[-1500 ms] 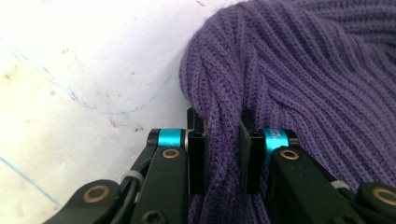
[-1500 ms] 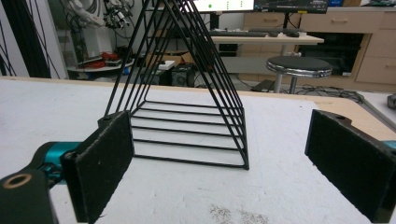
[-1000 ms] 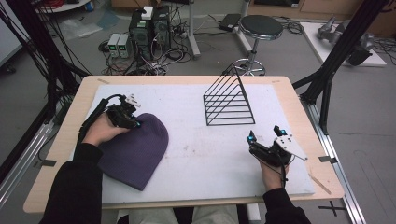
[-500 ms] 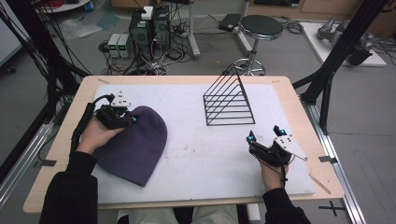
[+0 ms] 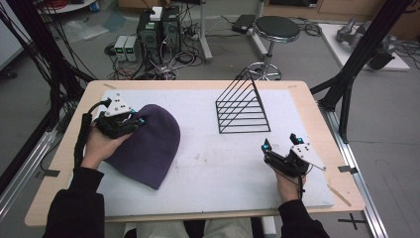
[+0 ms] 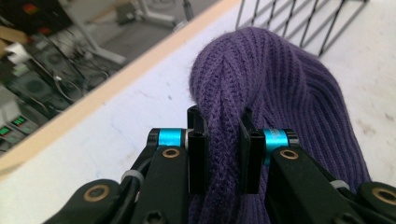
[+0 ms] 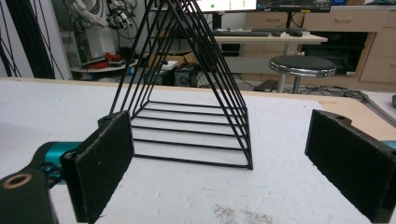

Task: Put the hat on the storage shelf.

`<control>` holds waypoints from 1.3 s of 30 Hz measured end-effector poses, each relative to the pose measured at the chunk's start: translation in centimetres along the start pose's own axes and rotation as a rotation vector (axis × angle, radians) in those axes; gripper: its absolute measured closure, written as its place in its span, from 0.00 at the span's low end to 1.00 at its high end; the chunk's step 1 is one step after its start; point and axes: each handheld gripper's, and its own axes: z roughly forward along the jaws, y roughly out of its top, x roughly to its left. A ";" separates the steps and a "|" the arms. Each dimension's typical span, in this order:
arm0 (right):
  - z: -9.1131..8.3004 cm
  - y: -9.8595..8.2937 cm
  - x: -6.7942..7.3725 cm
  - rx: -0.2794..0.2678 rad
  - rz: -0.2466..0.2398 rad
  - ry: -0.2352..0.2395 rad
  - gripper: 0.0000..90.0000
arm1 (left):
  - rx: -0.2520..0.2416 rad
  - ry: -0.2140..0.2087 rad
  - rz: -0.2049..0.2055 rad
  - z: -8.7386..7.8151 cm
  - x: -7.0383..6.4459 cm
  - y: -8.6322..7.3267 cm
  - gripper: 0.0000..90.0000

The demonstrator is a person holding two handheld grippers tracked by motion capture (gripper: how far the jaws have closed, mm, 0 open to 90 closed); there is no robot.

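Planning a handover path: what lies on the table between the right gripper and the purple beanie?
Nothing: in the high view, the white mat is bare between the right gripper and the beanie. The wire rack stands farther back, off that line.

Your sleeves are black; both grippers [image 5: 120, 120] [image 5: 285, 158] are black, with cyan collars behind the fingers [image 6: 198, 149] and grey plates.

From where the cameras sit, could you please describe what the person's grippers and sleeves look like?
Both the left gripper and the right gripper are black, with bright blue metal collars near the jaws and brass-coloured rivets in the linkages. Each carries a grey three-cornered plate on top. The jaw pads are flat, black and rough-textured. A black cable trails from the left gripper. The person wears black long sleeves.
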 end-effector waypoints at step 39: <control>0.2 0.3 -0.1 -0.006 0.011 0.037 0.08 | -0.488 0.200 -0.091 -4.9 -4.2 5.0 0.85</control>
